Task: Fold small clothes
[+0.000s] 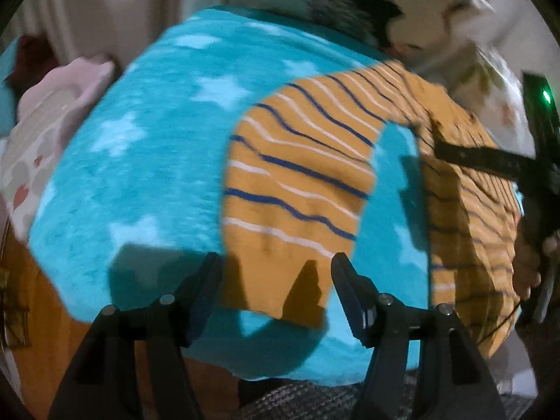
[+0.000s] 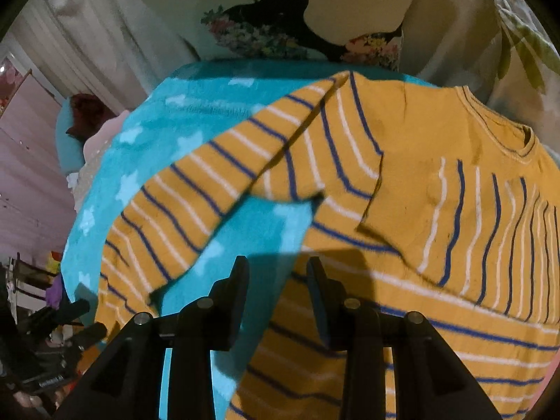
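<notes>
Left wrist: sleeve (image 1: 280, 217) between fingers (image 1: 206, 280).

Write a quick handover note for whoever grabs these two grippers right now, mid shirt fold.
Left gripper: open, empty, fingers either side of the long sleeve's cuff.
Right gripper: open, empty, over the shirt body near the armpit.
Yellow striped shirt lies on the turquoise star blanket, collar away from you, long sleeve spread out to the side.
Done: shirt laid out; a flap near the shoulder looks turned over.
Left: fold in the sleeve, then the body.
</notes>
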`<state>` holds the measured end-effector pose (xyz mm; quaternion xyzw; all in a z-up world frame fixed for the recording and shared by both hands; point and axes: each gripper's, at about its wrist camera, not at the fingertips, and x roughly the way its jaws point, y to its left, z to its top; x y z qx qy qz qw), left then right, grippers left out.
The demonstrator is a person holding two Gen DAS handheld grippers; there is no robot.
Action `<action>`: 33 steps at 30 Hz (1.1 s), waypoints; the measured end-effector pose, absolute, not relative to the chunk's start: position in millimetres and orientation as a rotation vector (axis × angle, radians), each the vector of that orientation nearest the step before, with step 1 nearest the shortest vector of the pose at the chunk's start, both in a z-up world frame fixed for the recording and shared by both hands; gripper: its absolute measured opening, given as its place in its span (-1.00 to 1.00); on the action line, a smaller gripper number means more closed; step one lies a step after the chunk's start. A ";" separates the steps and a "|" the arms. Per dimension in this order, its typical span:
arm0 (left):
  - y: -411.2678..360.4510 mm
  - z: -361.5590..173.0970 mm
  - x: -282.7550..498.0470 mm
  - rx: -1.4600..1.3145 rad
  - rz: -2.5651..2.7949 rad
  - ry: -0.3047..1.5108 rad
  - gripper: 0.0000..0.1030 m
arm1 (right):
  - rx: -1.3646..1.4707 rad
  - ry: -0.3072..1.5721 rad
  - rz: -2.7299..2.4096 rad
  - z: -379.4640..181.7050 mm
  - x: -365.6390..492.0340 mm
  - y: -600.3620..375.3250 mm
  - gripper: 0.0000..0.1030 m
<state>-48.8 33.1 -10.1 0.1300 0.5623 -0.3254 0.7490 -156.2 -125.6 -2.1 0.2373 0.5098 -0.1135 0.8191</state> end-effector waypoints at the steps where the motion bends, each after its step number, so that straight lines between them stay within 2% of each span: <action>1: 28.9 -11.7 -53.2 0.306 -0.738 1.221 0.24 | 0.507 1.090 -0.244 -2.9 -158.1 -124.2 -0.28; 7: 11.1 -31.0 -65.0 0.414 -0.778 1.214 0.20 | 0.559 1.096 -0.272 -6.2 -177.1 -130.0 -0.25; 10: 15.6 -29.2 -55.7 0.365 -0.773 1.237 -0.91 | 0.568 1.096 -0.294 -5.7 -185.6 -134.1 -0.25; 13: 35.2 -19.1 -25.3 0.129 -0.773 1.286 -0.93 | 0.580 1.094 -0.314 -5.3 -192.9 -138.4 -0.25; 18: 70.7 10.1 33.1 -0.100 -0.641 1.238 -0.93 | 0.581 1.095 -0.323 -4.4 -196.5 -139.5 -0.25; 24: 106.5 26.9 85.9 -0.215 -0.458 1.181 -0.92 | 0.566 1.110 -0.287 -6.6 -183.9 -123.6 -0.25; 30: 143.9 30.8 97.1 -0.265 -0.362 1.159 -0.91 | 0.504 1.113 -0.186 1.1 -155.8 -92.3 -0.25; 31: 149.9 30.4 97.6 -0.268 -0.352 1.163 -0.87 | 0.478 1.111 -0.159 3.8 -148.7 -83.3 -0.25; 33: 162.1 30.0 95.6 -0.263 -0.335 1.166 -0.65 | 0.415 1.110 -0.101 8.6 -133.5 -61.2 -0.12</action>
